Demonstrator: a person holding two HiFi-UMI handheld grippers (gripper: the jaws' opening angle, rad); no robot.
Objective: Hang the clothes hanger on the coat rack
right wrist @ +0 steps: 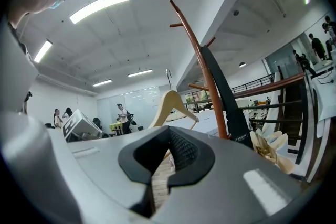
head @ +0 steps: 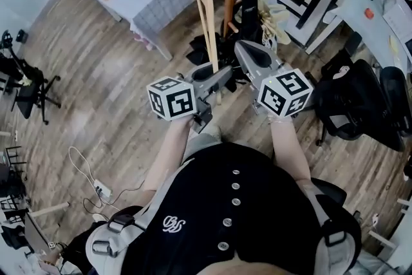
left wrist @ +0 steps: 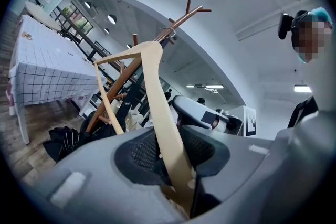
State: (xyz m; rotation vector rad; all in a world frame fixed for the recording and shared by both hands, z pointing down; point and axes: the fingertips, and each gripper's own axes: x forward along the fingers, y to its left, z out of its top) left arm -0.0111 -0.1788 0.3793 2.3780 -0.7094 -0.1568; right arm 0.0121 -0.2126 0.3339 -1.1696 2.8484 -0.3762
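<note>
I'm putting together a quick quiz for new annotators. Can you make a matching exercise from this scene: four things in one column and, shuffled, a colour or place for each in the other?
1 clothes hanger
2 coat rack
3 tablecloth
4 office chair

a black, on the floor at the head view's right
b white with a dark grid
c clamped in the left gripper
d brown wood, standing upright

Pairs: 1-c, 2-d, 3-b, 4-a

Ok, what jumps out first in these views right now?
The pale wooden hanger, clamped in the left gripper and held hook-end up in front of the person. Just beyond it rises the brown coat rack, its top pegs bare; the hanger is not on it yet.
</note>
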